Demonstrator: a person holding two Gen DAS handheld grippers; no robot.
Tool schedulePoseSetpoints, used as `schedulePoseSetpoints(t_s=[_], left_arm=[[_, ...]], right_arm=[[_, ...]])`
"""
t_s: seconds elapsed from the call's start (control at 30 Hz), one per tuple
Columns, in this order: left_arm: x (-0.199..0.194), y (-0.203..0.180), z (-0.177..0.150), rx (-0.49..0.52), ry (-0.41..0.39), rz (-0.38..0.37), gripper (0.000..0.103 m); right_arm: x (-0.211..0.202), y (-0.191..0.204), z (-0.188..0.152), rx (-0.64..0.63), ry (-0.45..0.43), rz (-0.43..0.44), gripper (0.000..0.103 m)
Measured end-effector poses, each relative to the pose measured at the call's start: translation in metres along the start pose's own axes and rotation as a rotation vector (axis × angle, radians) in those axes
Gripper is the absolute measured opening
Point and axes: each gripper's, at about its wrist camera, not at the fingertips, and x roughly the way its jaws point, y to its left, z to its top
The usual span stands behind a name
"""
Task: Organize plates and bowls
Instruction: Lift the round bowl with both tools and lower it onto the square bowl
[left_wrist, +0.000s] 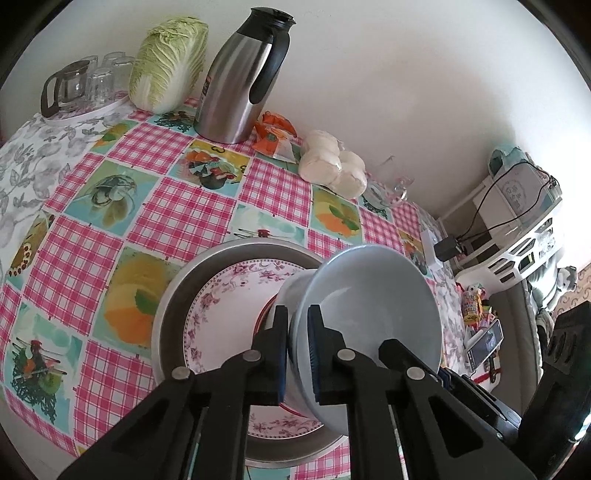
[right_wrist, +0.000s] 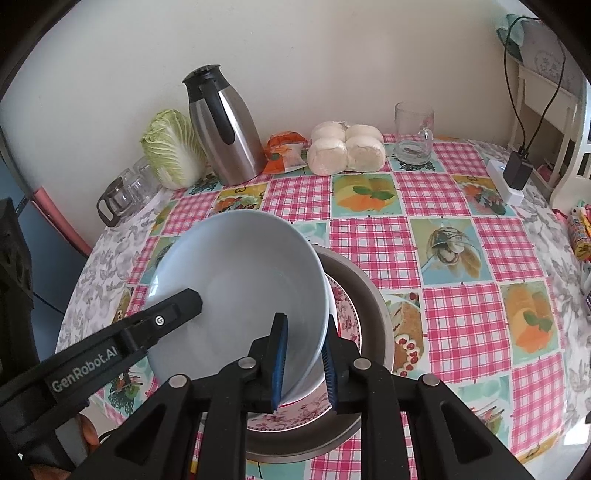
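Note:
A light blue bowl (left_wrist: 369, 295) (right_wrist: 240, 277) hangs tilted over a white bowl (left_wrist: 291, 291) (right_wrist: 314, 380). The white bowl rests on a pink-flowered plate (left_wrist: 221, 306) (right_wrist: 343, 306) inside a metal basin (left_wrist: 177, 295) (right_wrist: 369, 295). My left gripper (left_wrist: 297, 325) is shut on the blue bowl's rim; one of its fingers (right_wrist: 181, 306) shows inside the bowl in the right wrist view. My right gripper (right_wrist: 306, 321) straddles the opposite rim, with a gap beside the inner pad, so it stands open. One right finger (left_wrist: 393, 354) shows inside the bowl.
Along the wall stand a steel jug (left_wrist: 240, 81) (right_wrist: 221, 129), a cabbage (left_wrist: 170, 62), a tray of glasses (left_wrist: 85, 85), an orange packet (right_wrist: 284, 151), bagged buns (right_wrist: 345, 151) and a glass mug (right_wrist: 413, 133). A charger (right_wrist: 517, 170) lies by the table's right edge.

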Motion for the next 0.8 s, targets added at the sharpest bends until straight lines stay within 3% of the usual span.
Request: schedulePoseSetpoints(t_s=[0.23,0.63,0.7,0.8], left_arm=[[-0.003,0.002,0.001,-0.003,-0.022,0.019,0.008],[-0.008,0.000,0.001,-0.003,-0.035,0.031,0.008],[-0.008,0.001,0.001,-0.007,-0.033,0.032,0.011],[-0.009,0.003,0.001,-0.017,-0.030,0.026,0.023]], right_arm=[[-0.001,-0.003,0.001,-0.002,-0.005,-0.028,0.023],[-0.010,-0.016,0.005,0.040,-0.043,-0.005,0.023],[-0.008,-0.019,0.005,0.053,-0.041,0.006,0.023],[-0.004,-0.023,0.004,0.065,-0.040,0.013,0.023]])
